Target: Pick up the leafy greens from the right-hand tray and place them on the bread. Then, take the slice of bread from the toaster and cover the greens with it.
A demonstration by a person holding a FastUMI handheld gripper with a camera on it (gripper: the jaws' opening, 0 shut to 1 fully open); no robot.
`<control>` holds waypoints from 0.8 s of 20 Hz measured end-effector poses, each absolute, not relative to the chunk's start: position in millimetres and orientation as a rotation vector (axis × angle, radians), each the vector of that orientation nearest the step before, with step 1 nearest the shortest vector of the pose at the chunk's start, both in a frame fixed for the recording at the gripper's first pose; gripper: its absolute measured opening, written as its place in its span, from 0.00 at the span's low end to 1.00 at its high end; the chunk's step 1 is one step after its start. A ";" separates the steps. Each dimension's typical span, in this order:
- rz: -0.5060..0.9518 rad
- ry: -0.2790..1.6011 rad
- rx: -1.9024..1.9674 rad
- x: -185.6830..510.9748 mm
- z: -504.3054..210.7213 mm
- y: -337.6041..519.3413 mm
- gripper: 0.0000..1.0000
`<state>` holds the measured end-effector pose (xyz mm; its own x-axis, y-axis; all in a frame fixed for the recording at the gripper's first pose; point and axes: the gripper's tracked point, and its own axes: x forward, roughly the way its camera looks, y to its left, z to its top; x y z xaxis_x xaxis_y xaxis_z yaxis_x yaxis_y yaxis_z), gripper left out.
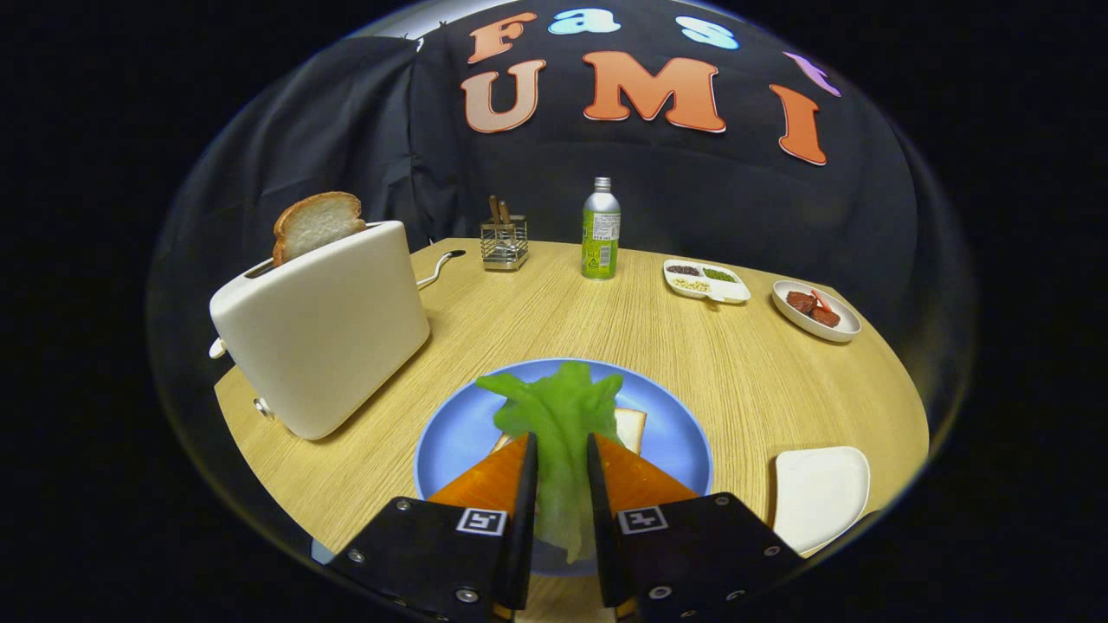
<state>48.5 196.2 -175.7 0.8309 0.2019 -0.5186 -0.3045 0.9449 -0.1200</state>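
While the leafy greens (561,424) hang between the two fingers, the tool (562,450) is closed to a narrow gap with both fingers pressing on the leaf, so the grip is judged secure. The leaf spreads out ahead of the fingertips and trails back between them, directly over the blue plate (450,441). A slice of bread (632,426) lies on that plate, mostly hidden under the leaf and the fingers, with one pale corner visible just right of the leaf. Whether the leaf already touches the bread cannot be determined.

The empty white tray (821,493) sits on the bench (606,320) just right of the plate, consistent with the greens having been lifted from it. The toaster (325,324) stands left of the plate, and a second slice (317,223) projects upright from its slot, presented for a grasp from above.

Beyond the plate, well apart from it, stand a green bottle (600,232), a wire holder (504,242), a divided dish (706,280) and a small dish of red pieces (815,310).

Assessment: the first placement is near completion; the release calls for opening the fingers while the leaf is centred on the bread. Risk: the limp leaf may cling to one finger.
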 end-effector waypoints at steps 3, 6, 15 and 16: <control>0.254 0.520 -0.189 49.3 -170.6 194.3 0.50; 0.228 0.503 -0.165 52.1 -157.7 192.7 0.71; 0.186 0.425 -0.111 72.4 -90.2 234.1 0.98; 0.191 0.413 -0.120 74.1 -81.1 243.0 0.98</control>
